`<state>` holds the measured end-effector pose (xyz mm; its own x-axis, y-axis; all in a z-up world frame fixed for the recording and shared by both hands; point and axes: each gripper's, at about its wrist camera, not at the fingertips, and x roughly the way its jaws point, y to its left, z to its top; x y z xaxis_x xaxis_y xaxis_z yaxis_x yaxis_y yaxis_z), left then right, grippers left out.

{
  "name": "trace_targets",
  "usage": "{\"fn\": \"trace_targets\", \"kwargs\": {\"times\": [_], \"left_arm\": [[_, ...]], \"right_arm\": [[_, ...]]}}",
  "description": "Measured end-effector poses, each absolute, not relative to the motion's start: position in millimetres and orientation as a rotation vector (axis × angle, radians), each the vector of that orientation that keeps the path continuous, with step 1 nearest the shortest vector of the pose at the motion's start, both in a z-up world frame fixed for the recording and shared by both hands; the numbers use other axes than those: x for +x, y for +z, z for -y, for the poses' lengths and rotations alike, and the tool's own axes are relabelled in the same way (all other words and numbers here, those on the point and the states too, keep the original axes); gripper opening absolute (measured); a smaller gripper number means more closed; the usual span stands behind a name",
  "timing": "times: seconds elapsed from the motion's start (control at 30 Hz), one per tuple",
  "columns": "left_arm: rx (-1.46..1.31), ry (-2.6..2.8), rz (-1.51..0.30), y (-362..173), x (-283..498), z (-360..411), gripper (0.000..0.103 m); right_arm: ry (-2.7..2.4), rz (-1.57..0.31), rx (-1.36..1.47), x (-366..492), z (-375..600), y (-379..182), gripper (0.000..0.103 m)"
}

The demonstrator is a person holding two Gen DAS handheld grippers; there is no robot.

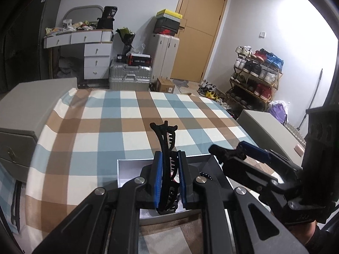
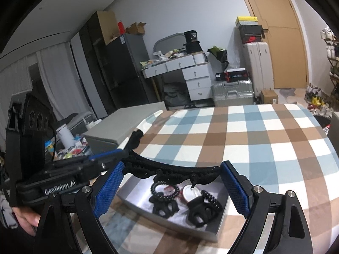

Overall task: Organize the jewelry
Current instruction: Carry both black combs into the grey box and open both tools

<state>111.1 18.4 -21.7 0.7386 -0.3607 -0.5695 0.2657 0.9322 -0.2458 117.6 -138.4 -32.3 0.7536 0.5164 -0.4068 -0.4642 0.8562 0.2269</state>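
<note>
A long black hair clip [image 1: 167, 158], curved and toothed along its inner edge, stands pinched between blue pads at lower centre of the left wrist view, its forked tip tilting up and away. In the right wrist view it stretches across the frame's lower middle, above a shallow white tray [image 2: 220, 218] on the checked cloth. Inside the tray lie two black spiral hair ties [image 2: 162, 190], two small black claw clips [image 2: 198, 212] and a round red-and-white piece [image 2: 188, 192], bunched together.
</note>
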Motion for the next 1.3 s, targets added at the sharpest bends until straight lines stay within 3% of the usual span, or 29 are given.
{"fn": "trace_targets", "kwargs": {"times": [1.13,1.23,1.3], "left_arm": [[-0.242,-0.399,-0.715,-48,133,-25,0.011],[-0.258,-0.4,-0.71,-47,131,-28,0.019],[-0.26,-0.391,-0.707,-46,130,-30,0.032]], "right_arm": [[0.547,-0.609,0.091,153,134,-68,0.092],[0.548,-0.595,0.089,150,136,-67,0.093],[0.546,-0.592,0.092,148,138,-66,0.094]]}}
